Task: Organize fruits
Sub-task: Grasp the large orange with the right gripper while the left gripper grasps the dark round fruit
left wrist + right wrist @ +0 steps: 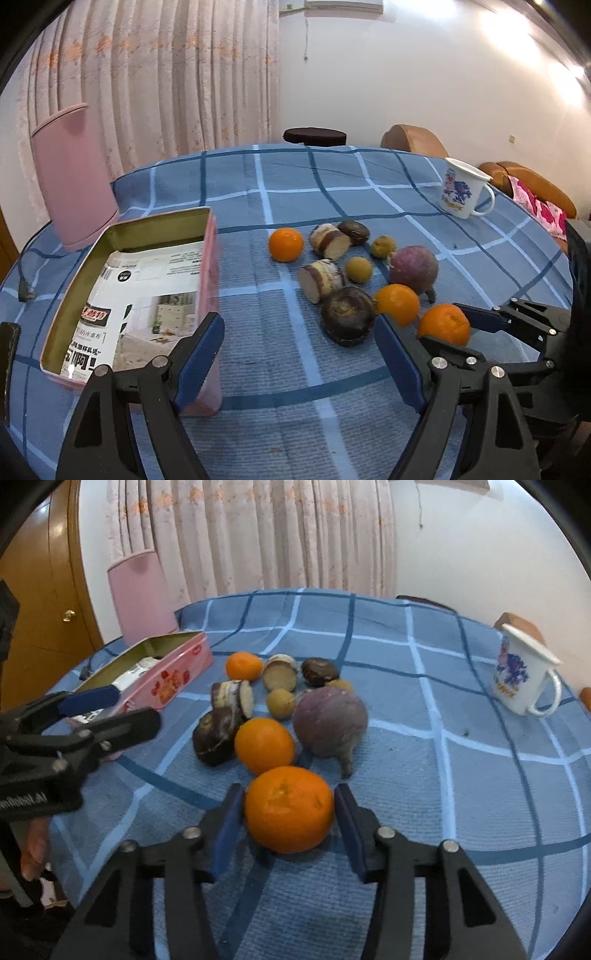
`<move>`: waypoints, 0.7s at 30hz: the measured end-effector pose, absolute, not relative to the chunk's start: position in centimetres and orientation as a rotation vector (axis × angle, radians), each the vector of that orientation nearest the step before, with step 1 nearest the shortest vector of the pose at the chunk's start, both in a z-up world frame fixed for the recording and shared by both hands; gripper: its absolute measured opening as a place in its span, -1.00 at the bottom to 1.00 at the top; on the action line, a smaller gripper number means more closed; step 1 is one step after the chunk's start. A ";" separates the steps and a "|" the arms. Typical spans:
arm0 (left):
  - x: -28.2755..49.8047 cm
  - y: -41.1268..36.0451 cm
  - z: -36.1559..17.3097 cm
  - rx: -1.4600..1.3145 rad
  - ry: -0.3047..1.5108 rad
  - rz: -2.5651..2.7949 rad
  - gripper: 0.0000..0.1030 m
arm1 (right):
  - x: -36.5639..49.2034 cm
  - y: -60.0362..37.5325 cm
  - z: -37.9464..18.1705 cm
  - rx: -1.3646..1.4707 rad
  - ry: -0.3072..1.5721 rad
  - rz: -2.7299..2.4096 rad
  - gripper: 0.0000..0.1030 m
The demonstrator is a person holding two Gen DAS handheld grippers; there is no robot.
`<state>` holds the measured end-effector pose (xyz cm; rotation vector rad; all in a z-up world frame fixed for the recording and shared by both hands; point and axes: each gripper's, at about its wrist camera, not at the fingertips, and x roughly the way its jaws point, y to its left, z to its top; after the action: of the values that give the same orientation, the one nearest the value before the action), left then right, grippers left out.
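Right gripper (pixel 289 812): pads closed against both sides of nearest orange (pixel 289 808), resting on tablecloth (pixel 461 812) | Left gripper (pixel 299 350): jaws wide, empty, beside pink tin (pixel 155 225) | Tin lies left of orange; the right hand is the nearer.

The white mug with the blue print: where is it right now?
The white mug stands upright at the table's far right edge in both wrist views, alone, well apart from the fruit cluster.

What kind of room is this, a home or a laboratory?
Most likely a home room: floral curtains, a table with a checked blue cloth, and a brown sofa by the wall.
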<state>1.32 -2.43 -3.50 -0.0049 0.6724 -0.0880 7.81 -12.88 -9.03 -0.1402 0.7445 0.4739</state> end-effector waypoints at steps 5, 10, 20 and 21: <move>2.0 -3.8 -3.8 0.032 0.683 -0.113 0.64 | 7.4 -13.5 -8.9 -0.119 0.726 0.478 -0.02; 3.4 -4.6 -4.5 0.029 0.717 -0.141 0.64 | 7.4 -14.5 -8.6 -0.113 0.701 0.436 -0.02; 5.5 -4.5 -5.6 -0.048 0.789 -0.176 0.39 | 7.4 -15.3 -8.5 -0.092 0.687 0.444 -0.02; 5.5 -4.4 -5.6 -0.057 0.788 -0.178 0.34 | 7.4 -15.3 -8.5 -0.091 0.687 0.446 -0.02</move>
<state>5.51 -4.36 -5.57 -0.0572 0.7877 -0.1779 7.41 -15.29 -8.49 -0.0906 0.6873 0.4457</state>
